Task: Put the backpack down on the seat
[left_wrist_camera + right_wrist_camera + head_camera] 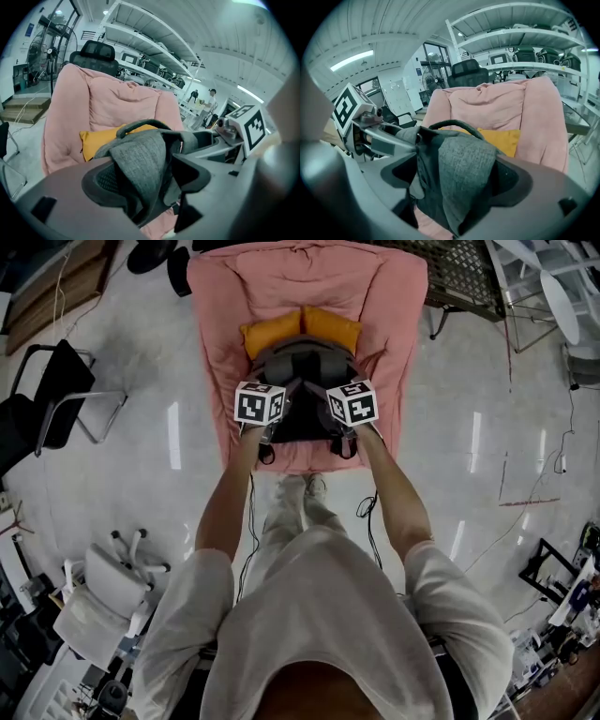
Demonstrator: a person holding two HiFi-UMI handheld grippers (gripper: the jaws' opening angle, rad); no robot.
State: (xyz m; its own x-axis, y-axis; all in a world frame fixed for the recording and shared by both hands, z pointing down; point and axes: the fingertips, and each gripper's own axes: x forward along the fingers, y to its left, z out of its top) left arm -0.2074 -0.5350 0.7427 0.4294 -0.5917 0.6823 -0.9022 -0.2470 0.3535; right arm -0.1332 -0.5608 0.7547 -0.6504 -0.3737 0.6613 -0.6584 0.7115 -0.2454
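Release step: backpack [302, 371] sat on seat [309, 287], left gripper [145, 180] and right gripper [454, 185] gaped fully around loose straps [140, 152]; retreat toward 6 o'clock next

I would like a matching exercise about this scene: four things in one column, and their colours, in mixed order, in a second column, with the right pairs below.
Things:
1. backpack
2. cushion
3. seat cover
4. swivel chair at the lower left of the head view

Colours:
a. pink
b. white
c. grey
d. orange

Right pairs: 1-c, 2-d, 3-a, 4-b
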